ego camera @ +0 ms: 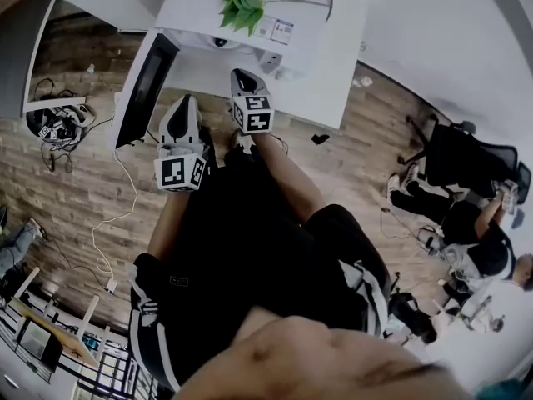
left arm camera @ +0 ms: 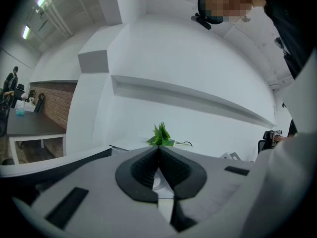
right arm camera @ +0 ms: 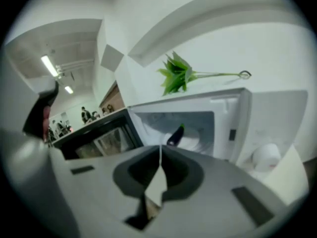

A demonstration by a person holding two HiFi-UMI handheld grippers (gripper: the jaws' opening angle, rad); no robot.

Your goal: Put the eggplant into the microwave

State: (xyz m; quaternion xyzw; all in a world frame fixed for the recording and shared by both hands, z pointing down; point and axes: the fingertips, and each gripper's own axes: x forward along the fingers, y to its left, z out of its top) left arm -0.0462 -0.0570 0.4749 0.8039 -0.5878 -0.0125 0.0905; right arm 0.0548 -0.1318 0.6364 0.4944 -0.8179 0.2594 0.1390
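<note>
The right gripper (right arm camera: pixel 159 151) has its dark ribbed fingers (right arm camera: pixel 136 172) pressed together on nothing. So does the left gripper (left arm camera: pixel 159 150), whose fingers (left arm camera: pixel 141 171) meet at the tips. Just beyond the right tips, apart from them, the eggplant (right arm camera: pixel 175 135) lies inside the white microwave (right arm camera: pixel 225 115). It is slim, glossy and dark purple, with its green cap tilted up. The glass-fronted door (right arm camera: pixel 94 135) hangs open to the left. A spiky green plant (right arm camera: pixel 176 76) lies on the microwave's top, and a white counter (ego camera: pixel 325 73) carries it all.
</note>
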